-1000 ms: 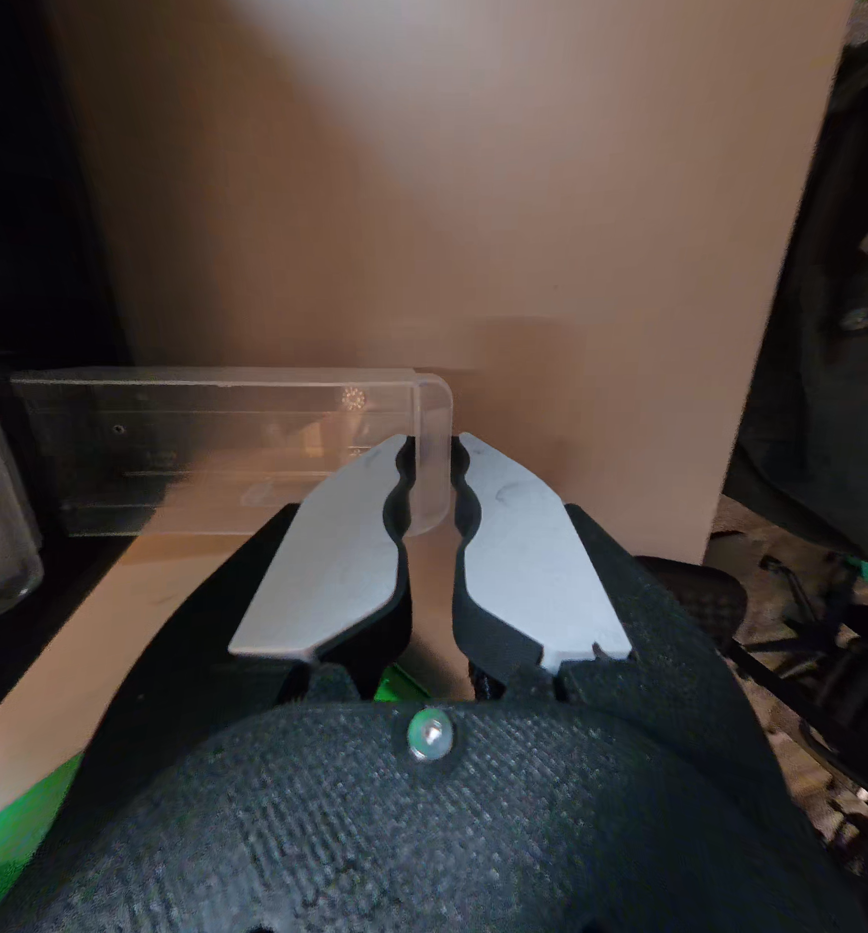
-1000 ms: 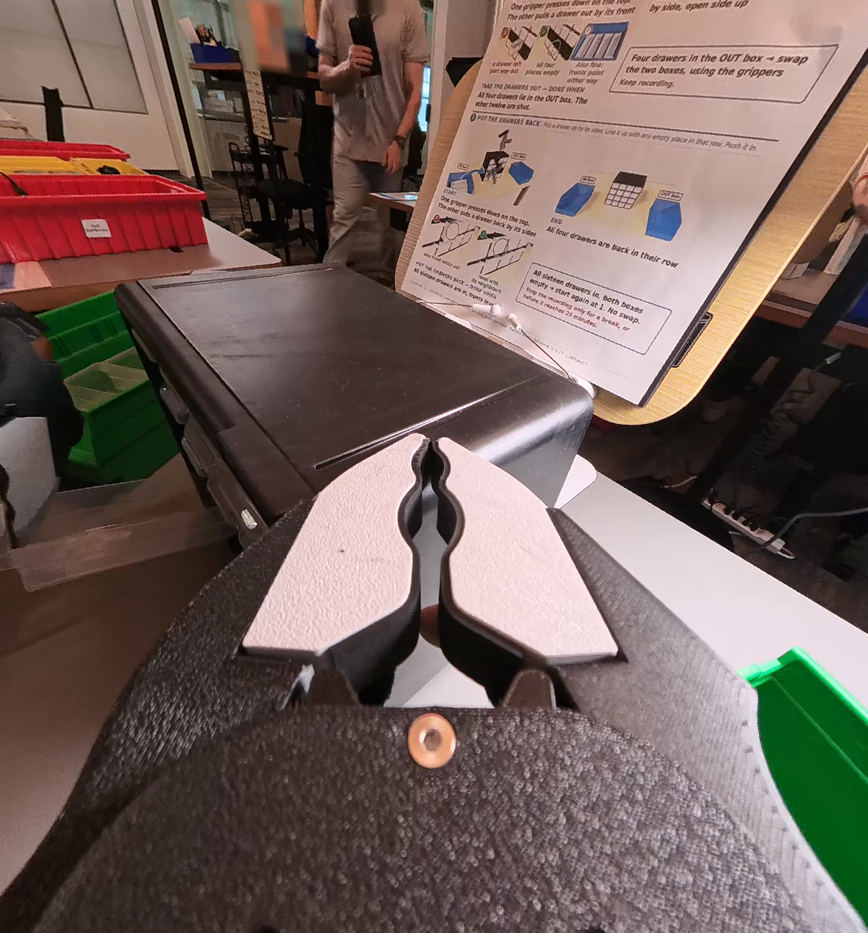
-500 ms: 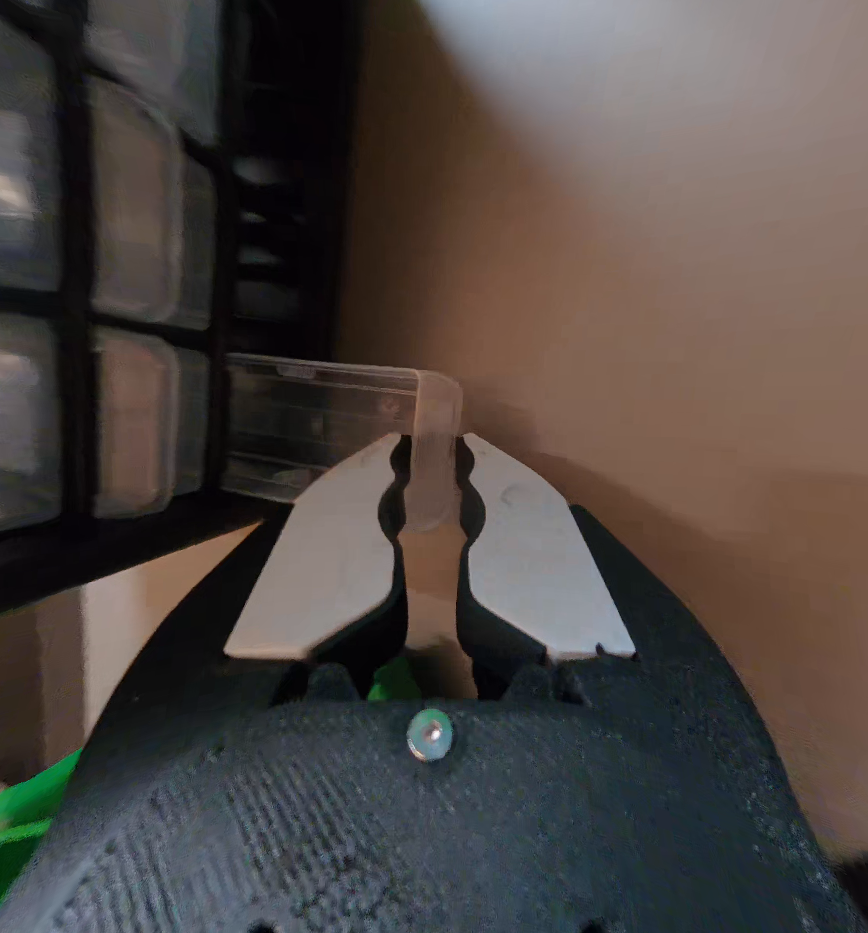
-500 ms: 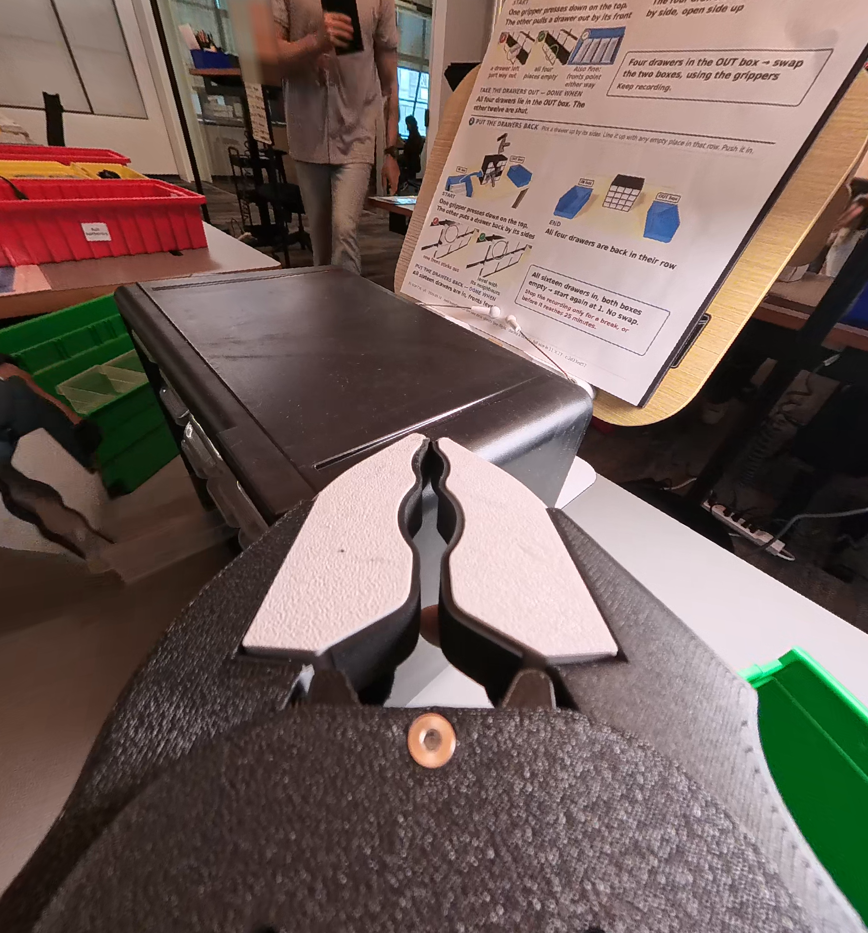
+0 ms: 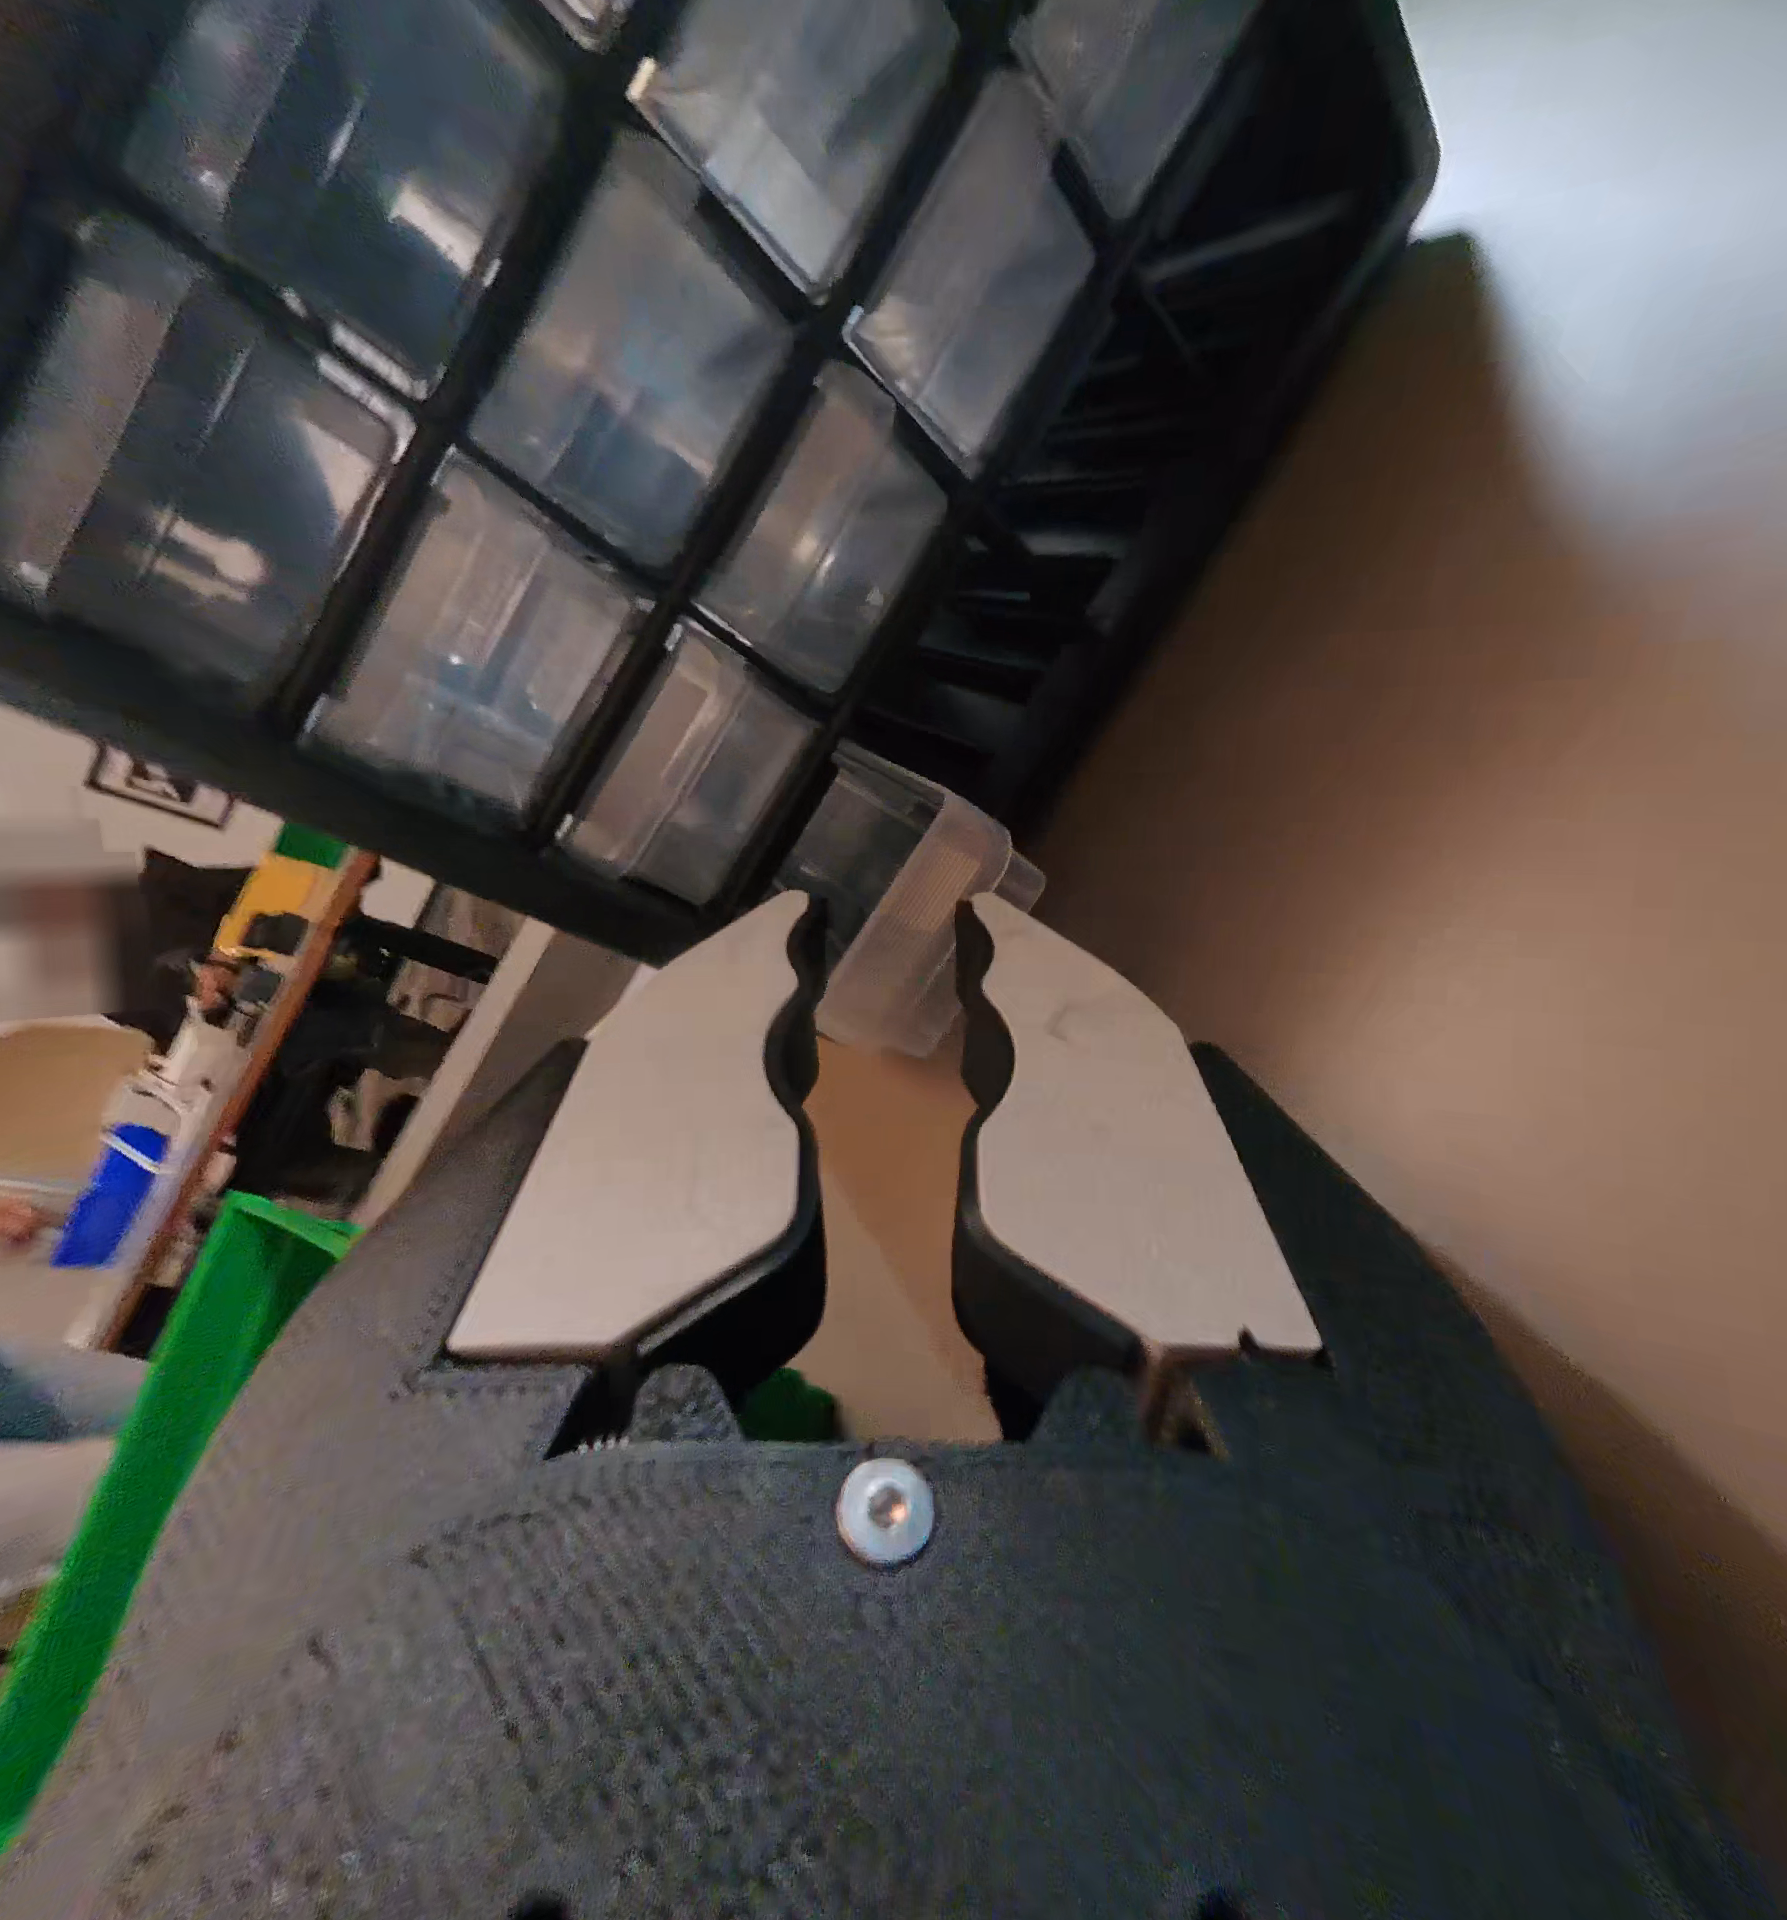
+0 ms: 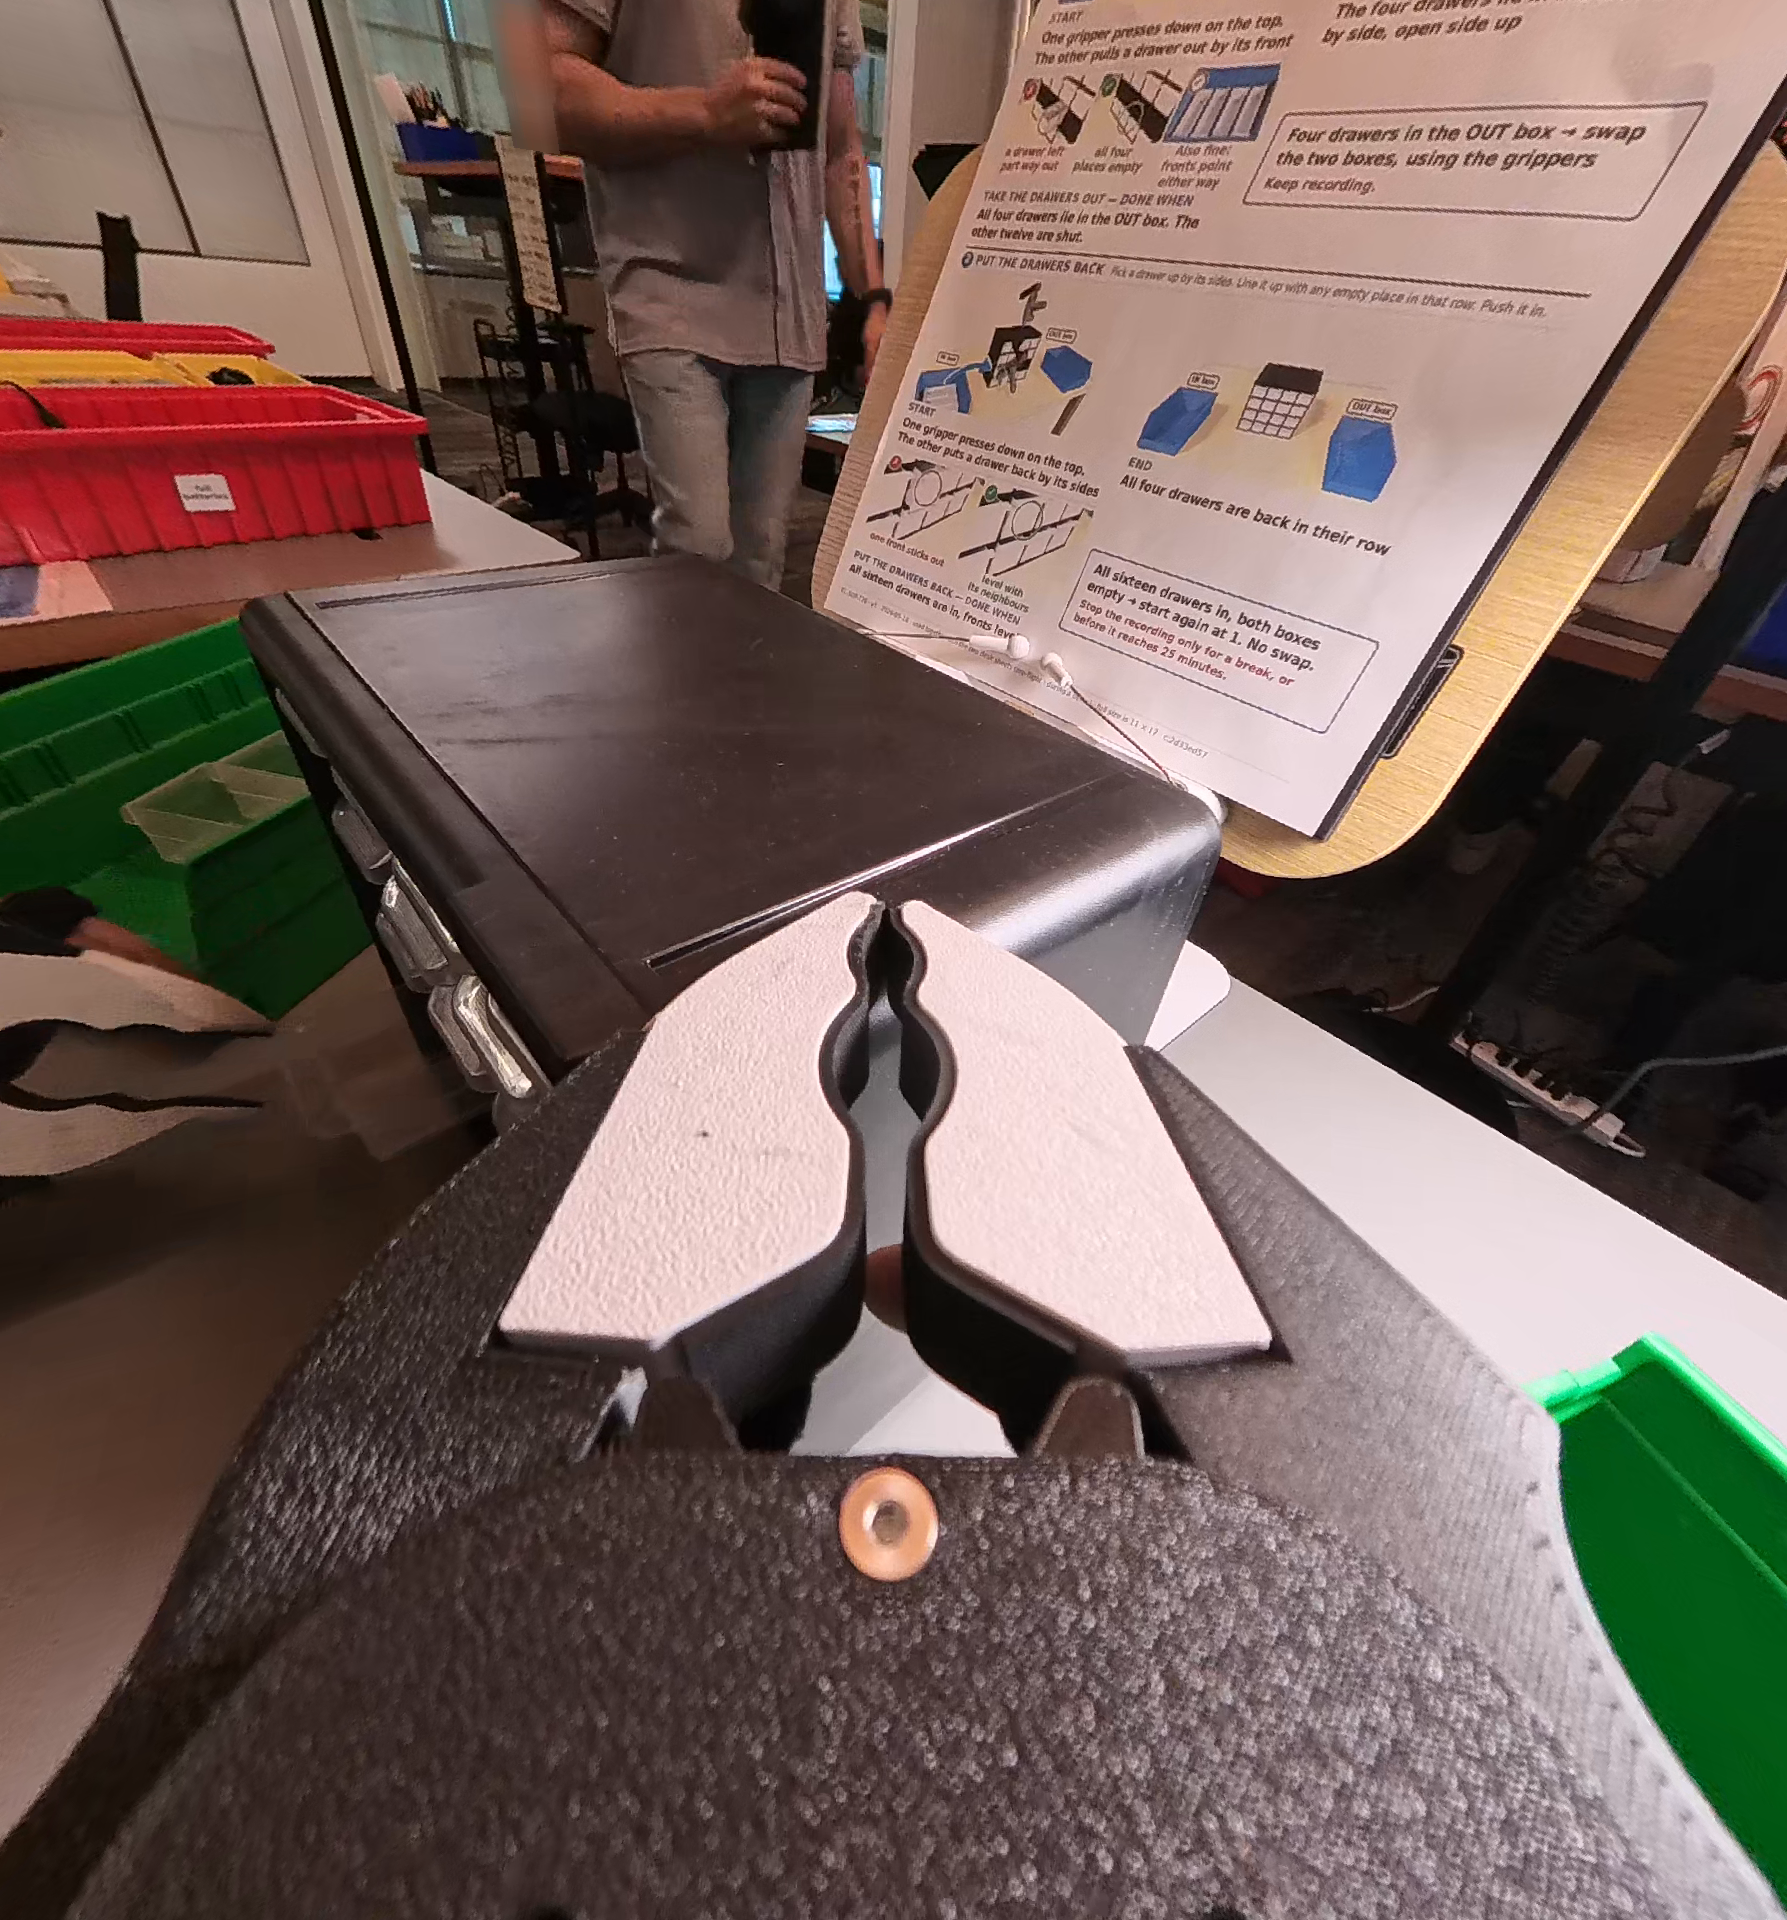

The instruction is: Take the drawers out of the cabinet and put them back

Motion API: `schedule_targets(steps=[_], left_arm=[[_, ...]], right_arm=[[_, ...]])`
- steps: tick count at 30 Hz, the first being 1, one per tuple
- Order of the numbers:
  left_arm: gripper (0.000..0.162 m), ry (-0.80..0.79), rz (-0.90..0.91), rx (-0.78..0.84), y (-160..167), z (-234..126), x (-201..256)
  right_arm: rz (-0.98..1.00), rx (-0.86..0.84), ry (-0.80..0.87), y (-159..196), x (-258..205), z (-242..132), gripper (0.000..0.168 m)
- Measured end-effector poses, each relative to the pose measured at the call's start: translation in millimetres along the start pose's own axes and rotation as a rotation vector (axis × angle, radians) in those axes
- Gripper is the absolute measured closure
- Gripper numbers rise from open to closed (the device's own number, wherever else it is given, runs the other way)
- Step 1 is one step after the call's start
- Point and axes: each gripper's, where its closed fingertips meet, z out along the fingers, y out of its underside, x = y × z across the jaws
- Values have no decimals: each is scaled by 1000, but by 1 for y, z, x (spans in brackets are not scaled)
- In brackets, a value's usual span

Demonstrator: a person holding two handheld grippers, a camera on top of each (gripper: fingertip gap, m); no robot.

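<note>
My left tongs (image 5: 887, 940) are closed onto the front lip of a clear drawer (image 5: 915, 894), which sits between the two pale fingers (image 5: 660, 1132) right at their tips. Beyond the tips, that drawer is partly into the end slot of the black cabinet (image 5: 1221, 416), its front standing proud of the clear drawers (image 5: 598, 416) up and to the left of the tongs. Above it the column of slots looks dark. To the right of the tongs is a tan board (image 5: 1491, 831); low on their left, a green bin (image 5: 141, 1455).

My right tongs (image 6: 884, 914) are closed with the tips together, holding nothing, resting at the near edge of the cabinet top (image 6: 723, 727). An instruction sheet (image 6: 1284, 364) stands ahead and right; the table (image 6: 1388, 1174) runs alongside.
</note>
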Motion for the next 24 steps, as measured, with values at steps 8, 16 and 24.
schedule_targets(steps=[8,16,24], left_arm=[[151,-9,-201,-79,10,13,9],[158,-84,-266,-136,16,41,-10],[156,-67,-298,-136,16,50,-14]], right_arm=[[-3,3,12,0,0,0,168],[0,5,7,0,0,0,168],[1,6,3,0,0,0,168]])
